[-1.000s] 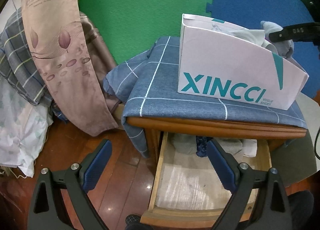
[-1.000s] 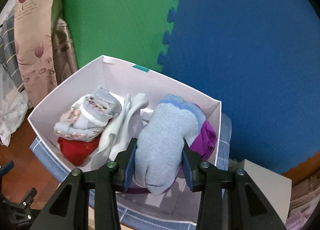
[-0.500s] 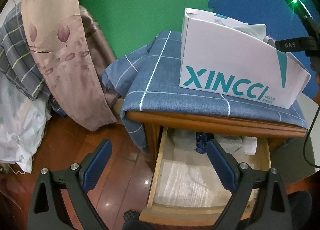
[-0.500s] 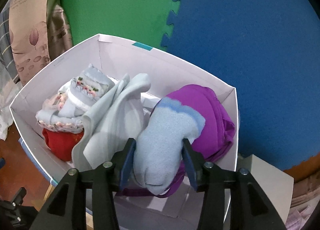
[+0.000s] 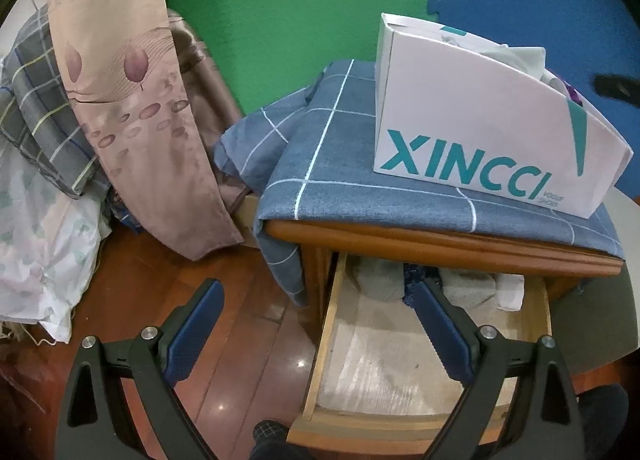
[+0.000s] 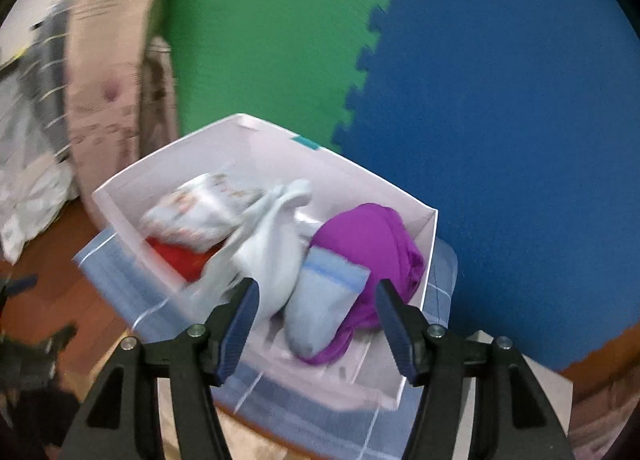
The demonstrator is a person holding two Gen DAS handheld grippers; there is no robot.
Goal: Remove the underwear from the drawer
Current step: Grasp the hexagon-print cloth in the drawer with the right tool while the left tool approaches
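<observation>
The wooden drawer (image 5: 320, 344) stands pulled out under the nightstand top, with folded grey, dark blue and white underwear (image 5: 384, 284) at its back. My left gripper (image 5: 318, 306) hangs open above the drawer's left side, holding nothing. On top sits the white XINCCI box (image 5: 472, 148). In the right wrist view a light blue piece of underwear (image 6: 324, 296) lies in that box (image 6: 424, 256) on a purple garment (image 6: 372, 232). My right gripper (image 6: 316, 300) is above the box's near edge, its jaws opening, pads clear of the blue piece.
The box also holds a white garment (image 6: 272, 244), a patterned bundle (image 6: 196, 212) and something red (image 6: 176, 260). A blue checked cloth (image 5: 328, 164) covers the nightstand. Bedding and a pink curtain (image 5: 132, 100) pile up on the left, over wood floor (image 5: 224, 380).
My right gripper opened and let go of the light blue underwear, which now lies in the box, then drew back from it. The left gripper stayed where it was.
</observation>
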